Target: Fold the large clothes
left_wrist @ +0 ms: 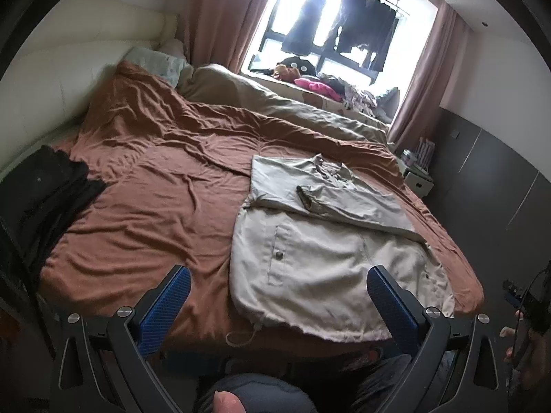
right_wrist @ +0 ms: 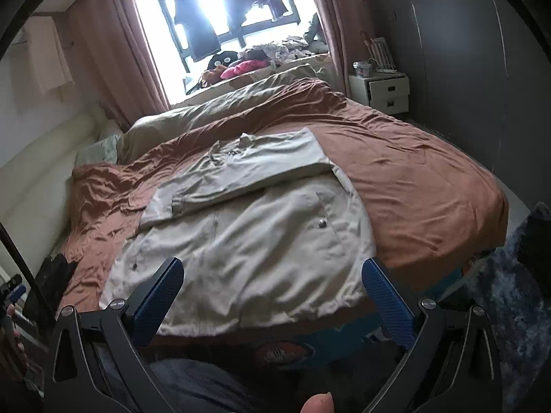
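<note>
Lying flat on the rust-brown bedspread (left_wrist: 179, 186), at the foot end of the bed, is a beige jacket (left_wrist: 310, 258), front side up. Landmark for all positions: the jacket.

Jacket state: both sleeves folded across the chest. One cuff (left_wrist: 306, 198) rests near the jacket's middle line. Collar end points toward the window (left_wrist: 330, 24); hem with drawstring (left_wrist: 241, 337) sits at the bed edge nearest the cameras. Snap buttons visible on the lower front panels (right_wrist: 322, 223).

Left gripper (left_wrist: 279, 304): jaws wide apart, nothing between them. Held above the hem edge, not touching fabric. Blue ribbed pads (left_wrist: 165, 309) face each other.

Right gripper (right_wrist: 272, 303): jaws wide apart, nothing held. Also above the hem, clear of the cloth.

Surroundings relative to the jacket:
- Dark folded garments (left_wrist: 44, 189) well off to its side, at the bed edge, near the cream padded headboard (left_wrist: 69, 69).
- Beige duvet (left_wrist: 275, 103) bunched beyond the collar end, along the window side.
- Heap of clothes, one bright pink (left_wrist: 316, 87), on the sill beyond the duvet.
- White drawer unit (right_wrist: 382, 91) past the far bed corner, by grey wardrobe doors (right_wrist: 458, 55).
- Dark garments hang in the window; mauve curtains (left_wrist: 220, 13) either side.
</note>
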`<state>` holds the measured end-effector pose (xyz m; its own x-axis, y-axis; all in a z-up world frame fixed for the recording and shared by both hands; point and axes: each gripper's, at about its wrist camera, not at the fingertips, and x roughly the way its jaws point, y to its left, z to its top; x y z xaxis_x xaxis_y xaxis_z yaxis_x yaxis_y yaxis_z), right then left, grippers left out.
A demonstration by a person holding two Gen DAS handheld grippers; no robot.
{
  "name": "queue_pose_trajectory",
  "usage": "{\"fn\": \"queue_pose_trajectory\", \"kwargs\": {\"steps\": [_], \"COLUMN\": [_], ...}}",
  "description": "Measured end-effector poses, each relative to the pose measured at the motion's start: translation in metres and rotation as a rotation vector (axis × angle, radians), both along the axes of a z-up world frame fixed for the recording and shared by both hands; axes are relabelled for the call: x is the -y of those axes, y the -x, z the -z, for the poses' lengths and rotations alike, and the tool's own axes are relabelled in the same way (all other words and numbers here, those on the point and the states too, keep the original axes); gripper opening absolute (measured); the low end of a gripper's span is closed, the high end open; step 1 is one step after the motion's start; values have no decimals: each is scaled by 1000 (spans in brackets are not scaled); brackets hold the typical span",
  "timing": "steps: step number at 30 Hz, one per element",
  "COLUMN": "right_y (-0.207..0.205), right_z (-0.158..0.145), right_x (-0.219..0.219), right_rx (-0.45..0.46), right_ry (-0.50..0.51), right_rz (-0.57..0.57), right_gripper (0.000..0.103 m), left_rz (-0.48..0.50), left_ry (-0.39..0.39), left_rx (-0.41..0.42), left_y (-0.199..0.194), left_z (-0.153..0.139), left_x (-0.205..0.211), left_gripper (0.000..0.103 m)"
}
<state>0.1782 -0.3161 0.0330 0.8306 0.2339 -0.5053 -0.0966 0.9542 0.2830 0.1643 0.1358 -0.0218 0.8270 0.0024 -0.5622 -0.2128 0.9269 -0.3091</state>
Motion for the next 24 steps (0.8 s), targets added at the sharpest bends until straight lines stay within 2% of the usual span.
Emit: {"fn": "queue_pose_trajectory", "kwargs": {"steps": [4,10,14,21,24], "right_y": [7,9,6,3,-6], "right_z": [6,20,31,51,64], "right_x": [1,5,13,42,55], "right_rx": [-13,9,11,31,11], "right_ry": [16,101,95,40,36], "right_rz": [-10,9,0,21,32], "right_gripper": [103,103,103,103,103], "left_rz": [-6,-14,-32,-29,-44], "left_ry": [25,16,13,-16,-20], "left_rx": [2,18,0,-85,-143], "left_y": [17,32,34,30,22], "left_z": [11,21,33,54,68], "left_x": [-2,-5,-11,-18,-25], "left_gripper": [103,103,103,103,103]}}
